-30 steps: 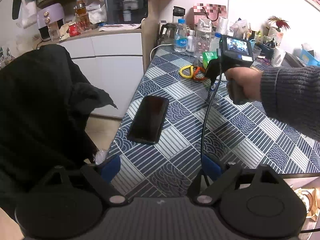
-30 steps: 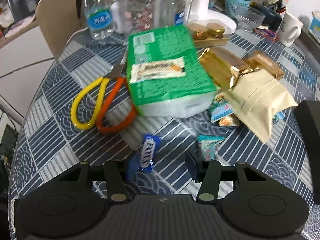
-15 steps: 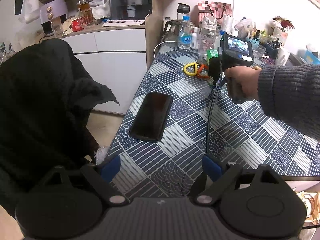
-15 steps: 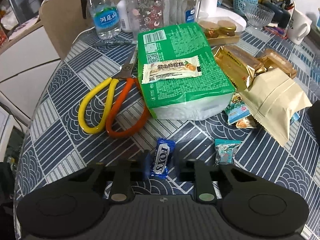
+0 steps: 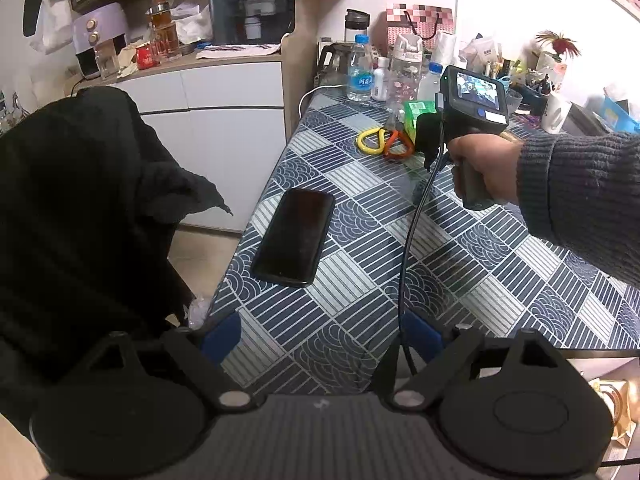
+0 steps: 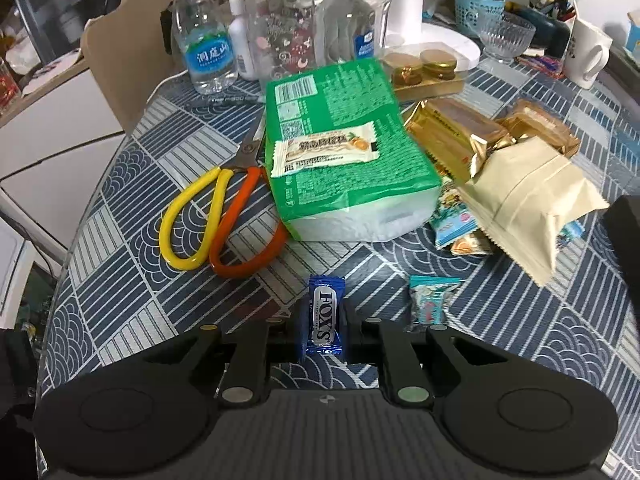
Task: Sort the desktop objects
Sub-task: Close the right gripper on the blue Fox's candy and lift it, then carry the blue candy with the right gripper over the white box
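**Right tongs clamp the blue candy**

The right gripper (image 6: 323,324) has its jaws pressed against a blue candy (image 6: 323,314) on the patterned table (image 6: 120,280). Scissors (image 6: 224,216) and a green packet (image 6: 344,152) lie just beyond. The left gripper (image 5: 320,332) hangs with its jaws wide apart and empty, a phone (image 5: 294,236) ahead of it.

Glossy blue foil wraps the candy (image 6: 322,316); the green tissue pack (image 6: 344,148) is shiny plastic film; at two o'clock, a matt paper pouch (image 6: 532,196); the desk (image 6: 120,248) looks smooth.
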`<move>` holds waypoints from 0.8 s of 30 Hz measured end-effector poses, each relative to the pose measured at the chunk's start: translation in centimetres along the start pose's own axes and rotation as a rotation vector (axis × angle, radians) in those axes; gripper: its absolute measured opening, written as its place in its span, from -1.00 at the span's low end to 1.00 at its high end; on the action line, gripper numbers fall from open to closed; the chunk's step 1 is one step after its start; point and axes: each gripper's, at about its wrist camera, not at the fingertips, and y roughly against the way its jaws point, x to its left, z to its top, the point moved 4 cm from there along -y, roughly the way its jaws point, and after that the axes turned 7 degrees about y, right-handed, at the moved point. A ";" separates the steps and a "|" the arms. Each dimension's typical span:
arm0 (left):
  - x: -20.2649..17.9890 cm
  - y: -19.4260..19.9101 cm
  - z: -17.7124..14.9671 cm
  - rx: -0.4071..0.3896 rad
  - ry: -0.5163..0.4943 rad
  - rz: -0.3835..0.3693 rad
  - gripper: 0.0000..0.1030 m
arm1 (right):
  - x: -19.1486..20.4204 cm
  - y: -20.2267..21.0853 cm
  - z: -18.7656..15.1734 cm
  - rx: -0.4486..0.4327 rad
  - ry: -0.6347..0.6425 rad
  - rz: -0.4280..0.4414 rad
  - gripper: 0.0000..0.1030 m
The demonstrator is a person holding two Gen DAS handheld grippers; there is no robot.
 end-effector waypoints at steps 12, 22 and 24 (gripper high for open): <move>-1.5 3.9 -0.3 -0.035 -0.027 -0.042 1.00 | -1.8 4.8 -1.0 -0.031 -0.005 -0.011 -0.70; -3.0 8.1 -0.9 -0.088 -0.063 -0.062 1.00 | -4.2 10.0 -2.2 -0.066 -0.041 -0.008 -0.70; -3.3 8.9 -1.1 -0.092 -0.067 -0.068 1.00 | -4.8 11.1 -2.3 -0.075 -0.048 -0.006 -0.70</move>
